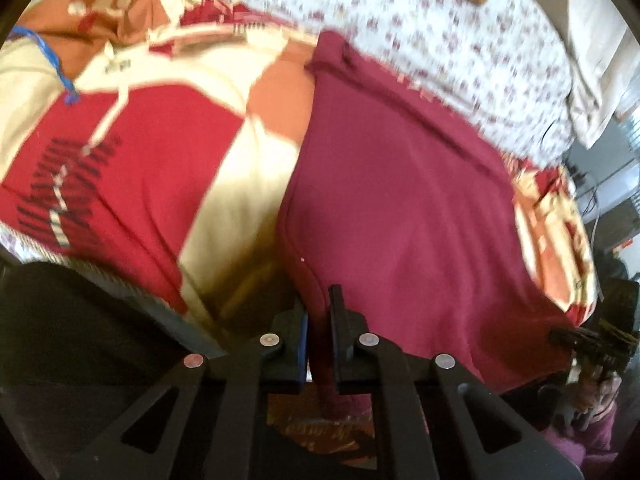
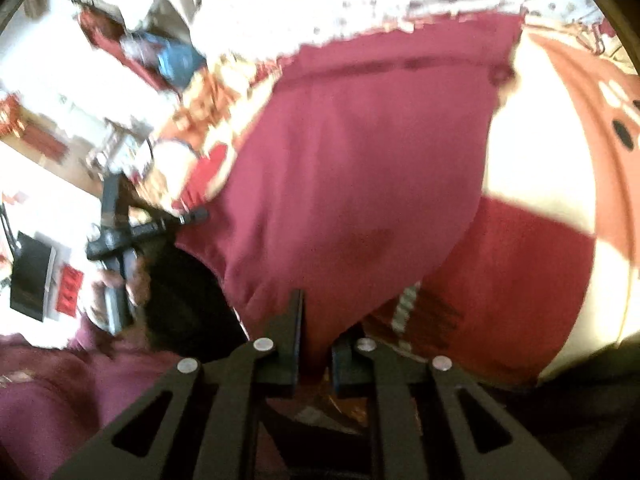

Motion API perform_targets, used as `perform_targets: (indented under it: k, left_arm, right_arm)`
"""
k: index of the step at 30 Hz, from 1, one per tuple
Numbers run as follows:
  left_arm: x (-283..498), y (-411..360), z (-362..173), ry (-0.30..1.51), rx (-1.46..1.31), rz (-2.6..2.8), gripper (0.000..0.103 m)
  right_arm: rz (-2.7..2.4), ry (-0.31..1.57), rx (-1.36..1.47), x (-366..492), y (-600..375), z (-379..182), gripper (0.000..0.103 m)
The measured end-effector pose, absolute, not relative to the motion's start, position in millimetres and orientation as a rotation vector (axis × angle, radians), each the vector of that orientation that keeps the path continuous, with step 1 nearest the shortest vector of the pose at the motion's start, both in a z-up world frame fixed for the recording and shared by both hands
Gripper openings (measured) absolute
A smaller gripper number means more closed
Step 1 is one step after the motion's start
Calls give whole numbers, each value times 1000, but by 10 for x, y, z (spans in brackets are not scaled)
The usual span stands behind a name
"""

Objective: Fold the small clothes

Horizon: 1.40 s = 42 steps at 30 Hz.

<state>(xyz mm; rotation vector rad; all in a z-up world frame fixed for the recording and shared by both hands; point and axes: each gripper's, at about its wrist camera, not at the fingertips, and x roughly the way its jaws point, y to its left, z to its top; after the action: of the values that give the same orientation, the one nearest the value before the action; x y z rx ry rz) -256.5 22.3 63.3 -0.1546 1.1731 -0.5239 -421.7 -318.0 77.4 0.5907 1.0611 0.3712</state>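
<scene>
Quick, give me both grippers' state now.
Left gripper: closed on the maroon garment edge.
Right gripper: closed on the same garment's edge.

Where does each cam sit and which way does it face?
Left wrist: on the left gripper, looking down at the maroon garment it pinches; the right gripper shows at its right edge.
Right wrist: on the right gripper, also clamped on the garment's edge; the left gripper and hand show left.
Shared: garment, red-and-cream blanket.
</scene>
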Motion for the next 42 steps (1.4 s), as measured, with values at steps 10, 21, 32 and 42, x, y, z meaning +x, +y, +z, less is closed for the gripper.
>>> perform_targets:
  k: [10, 21, 32, 42]
  left_arm:
    - [-2325, 117, 1162, 963, -202, -518, 0]
    - [-2040, -134, 1319, 848, -184, -474, 0]
    - [-1787, -366, 1288, 834, -133, -447, 0]
    - [-1604, -526, 1248, 844, -94, -438, 0]
  right_arm:
    - [290, 854, 689, -4089, -3558, 1081, 10]
    - [150, 723, 650, -3763, -3886, 1332, 9]
    - [85, 735, 645, -3392, -4036, 1274, 9]
    - [59, 761, 659, -3218, -4138, 1186, 9]
